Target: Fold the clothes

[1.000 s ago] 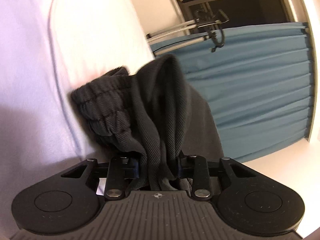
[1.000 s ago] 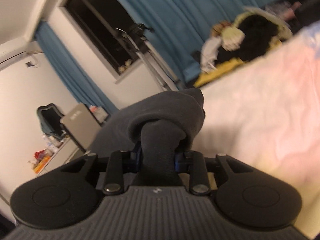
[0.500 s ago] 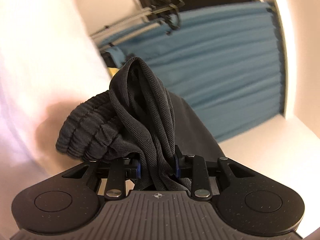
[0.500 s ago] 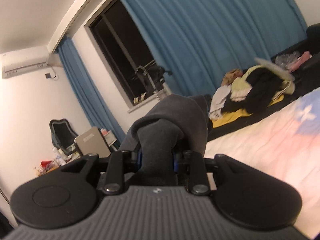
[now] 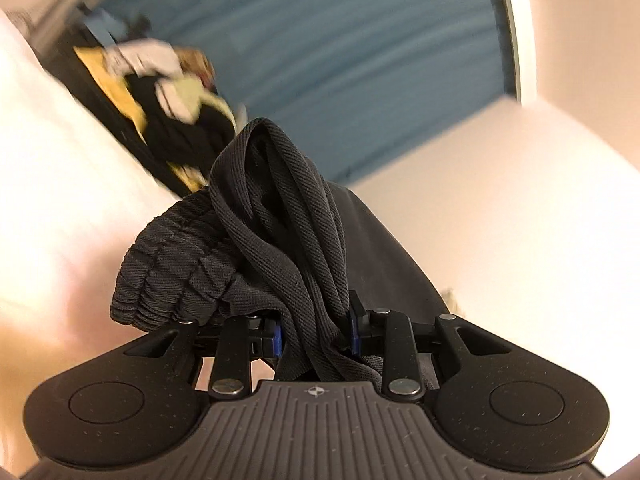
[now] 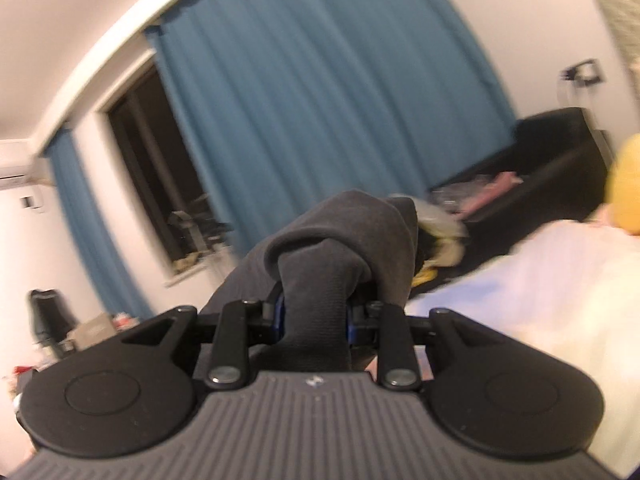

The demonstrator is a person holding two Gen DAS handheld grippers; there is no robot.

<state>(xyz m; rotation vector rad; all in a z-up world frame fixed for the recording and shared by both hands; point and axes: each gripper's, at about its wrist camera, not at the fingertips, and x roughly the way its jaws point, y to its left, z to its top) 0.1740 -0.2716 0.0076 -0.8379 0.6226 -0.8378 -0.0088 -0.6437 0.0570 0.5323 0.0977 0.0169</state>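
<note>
Dark ribbed garment was pinched tight by left tool and right tool, lifted mid-frame. Next, I think, it needed lowering flat onto the bed.

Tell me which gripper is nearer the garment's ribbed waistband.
Left. The left gripper clamps the dark garment with the ribbed waistband bunched right beside it; the right gripper clamps a smooth part, no waistband in its view.
</note>
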